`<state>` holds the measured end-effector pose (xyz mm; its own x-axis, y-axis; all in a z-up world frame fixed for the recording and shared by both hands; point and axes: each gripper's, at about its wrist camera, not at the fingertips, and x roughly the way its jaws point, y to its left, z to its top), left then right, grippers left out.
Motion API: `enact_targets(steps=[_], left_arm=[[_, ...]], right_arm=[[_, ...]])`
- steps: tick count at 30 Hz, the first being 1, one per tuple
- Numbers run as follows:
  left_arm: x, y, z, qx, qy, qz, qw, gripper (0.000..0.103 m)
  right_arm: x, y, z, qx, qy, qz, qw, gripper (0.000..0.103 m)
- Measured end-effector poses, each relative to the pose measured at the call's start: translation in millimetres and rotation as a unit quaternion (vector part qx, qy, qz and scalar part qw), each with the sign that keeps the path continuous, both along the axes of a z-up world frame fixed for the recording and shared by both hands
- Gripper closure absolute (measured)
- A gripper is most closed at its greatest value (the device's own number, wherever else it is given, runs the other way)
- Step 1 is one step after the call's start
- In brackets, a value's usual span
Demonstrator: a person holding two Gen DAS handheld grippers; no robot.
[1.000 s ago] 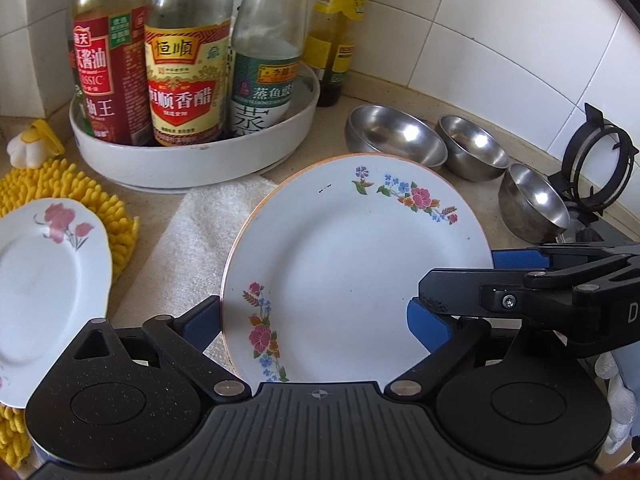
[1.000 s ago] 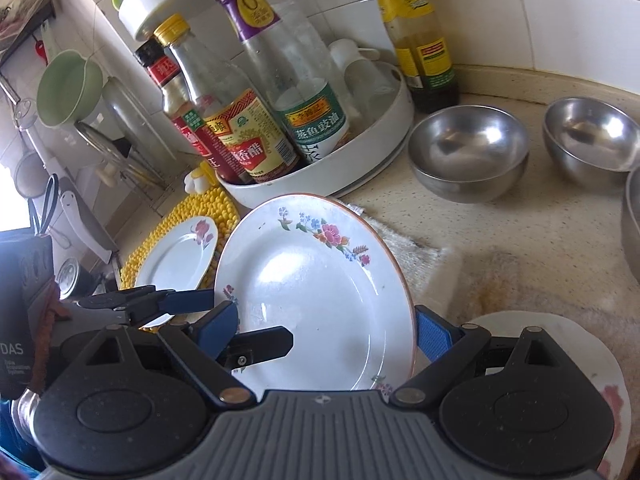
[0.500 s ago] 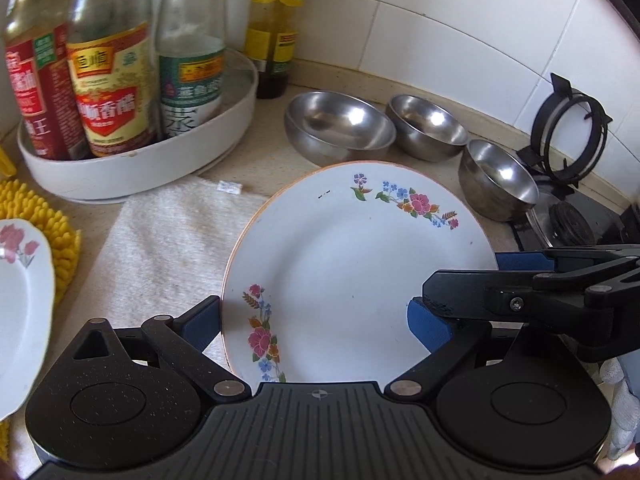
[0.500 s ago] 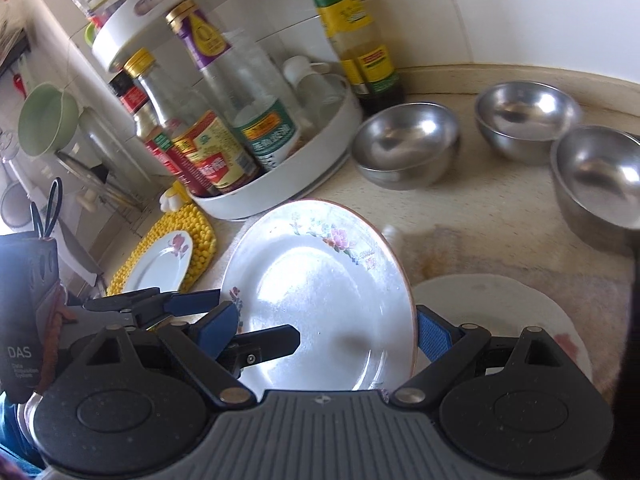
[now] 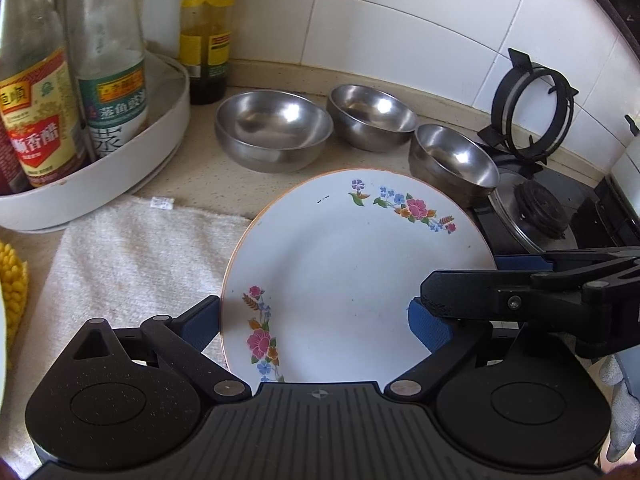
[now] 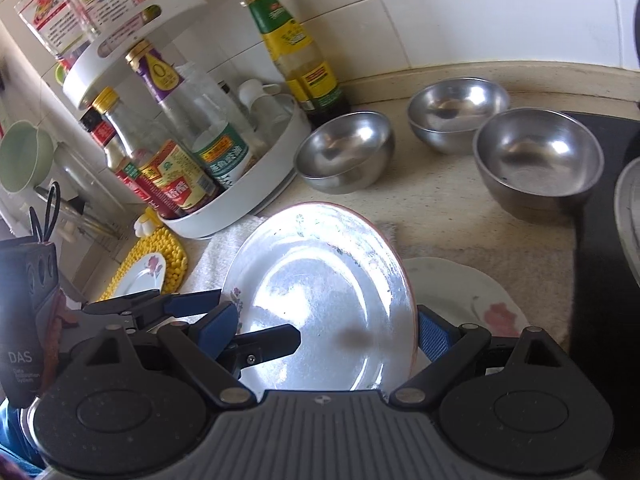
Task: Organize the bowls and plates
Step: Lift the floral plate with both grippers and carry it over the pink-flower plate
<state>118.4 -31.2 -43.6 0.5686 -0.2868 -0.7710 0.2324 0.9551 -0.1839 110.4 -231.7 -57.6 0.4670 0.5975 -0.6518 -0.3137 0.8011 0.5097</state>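
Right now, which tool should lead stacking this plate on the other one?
Right. The other plate lies beside the right tool; the left tool grips the held plate's far rim.

A home kitchen: white wall tiles, a speckled tabletop carrying sauce bottles in a white caddy, steel bowls, and a gas burner beyond the tongs.
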Motion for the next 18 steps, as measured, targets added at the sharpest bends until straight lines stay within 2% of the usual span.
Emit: enact_targets(steps=[18], left_arm=[[2, -44, -16, 0.006, 0.009, -0.065, 0.9978, 0.003]], right_arm=[[-17, -45, -21, 0.001, 0.032, -0.069, 0.997, 0.007]])
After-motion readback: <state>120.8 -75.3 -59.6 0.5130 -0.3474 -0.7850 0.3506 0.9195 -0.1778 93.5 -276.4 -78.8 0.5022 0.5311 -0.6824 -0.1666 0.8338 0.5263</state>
